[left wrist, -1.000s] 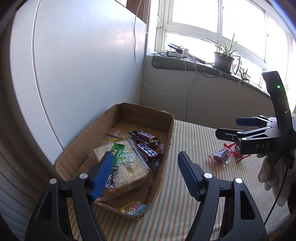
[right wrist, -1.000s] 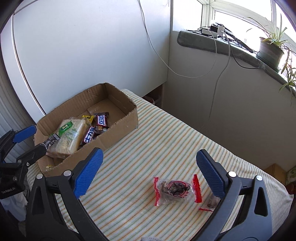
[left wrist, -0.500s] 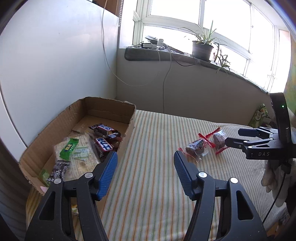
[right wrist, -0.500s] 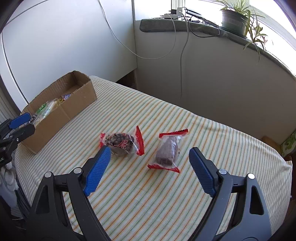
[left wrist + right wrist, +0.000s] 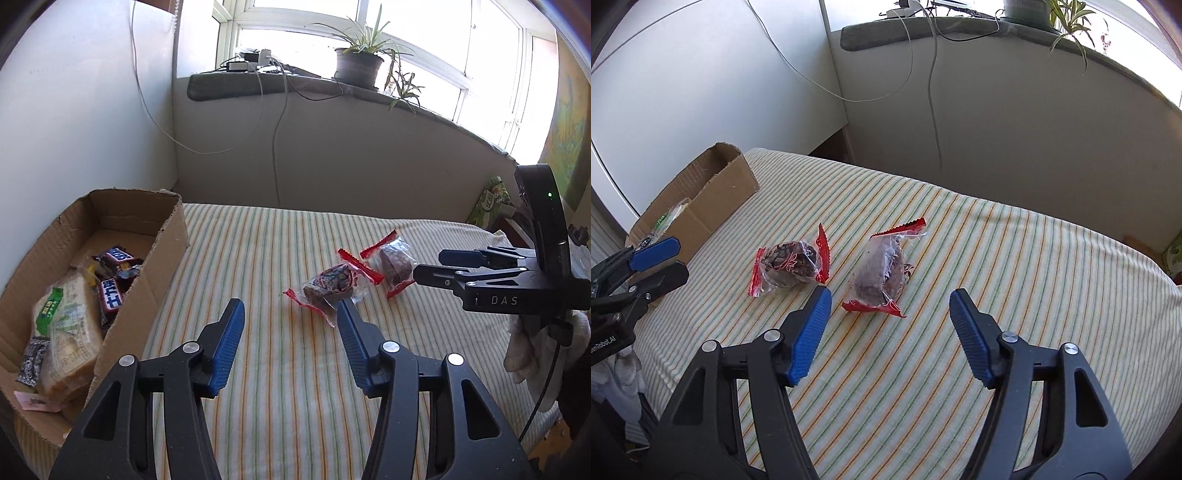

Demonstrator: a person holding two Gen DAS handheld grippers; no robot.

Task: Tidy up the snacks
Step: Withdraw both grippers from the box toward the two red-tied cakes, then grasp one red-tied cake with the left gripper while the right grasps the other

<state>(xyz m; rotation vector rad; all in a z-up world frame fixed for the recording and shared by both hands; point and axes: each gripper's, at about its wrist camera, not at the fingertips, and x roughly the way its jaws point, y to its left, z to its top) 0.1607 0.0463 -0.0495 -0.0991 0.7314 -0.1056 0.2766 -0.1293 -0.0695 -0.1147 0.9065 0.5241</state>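
Observation:
Two clear, red-edged snack packs lie side by side on the striped cloth: a left pack (image 5: 334,282) (image 5: 788,264) and a right pack (image 5: 395,262) (image 5: 882,275). My left gripper (image 5: 290,314) hovers just short of the left pack, its jaws closing with nothing between them. My right gripper (image 5: 890,299) stands over the near end of the right pack, jaws closing, pads clear of the wrapper. It also shows side-on as the right gripper (image 5: 430,264) beside the right pack. A cardboard box (image 5: 168,236) (image 5: 716,188) at the left holds chocolate bars (image 5: 110,277) and a bread pack (image 5: 66,332).
The striped table (image 5: 295,387) ends at a grey wall under a windowsill with a potted plant (image 5: 360,66) and hanging cables. A white panel stands behind the box. A green packet (image 5: 487,203) sits beyond the table's far right edge.
Both grippers swung right, away from the box, and came down toward the two red-edged packs. Both pairs of jaws have narrowed.

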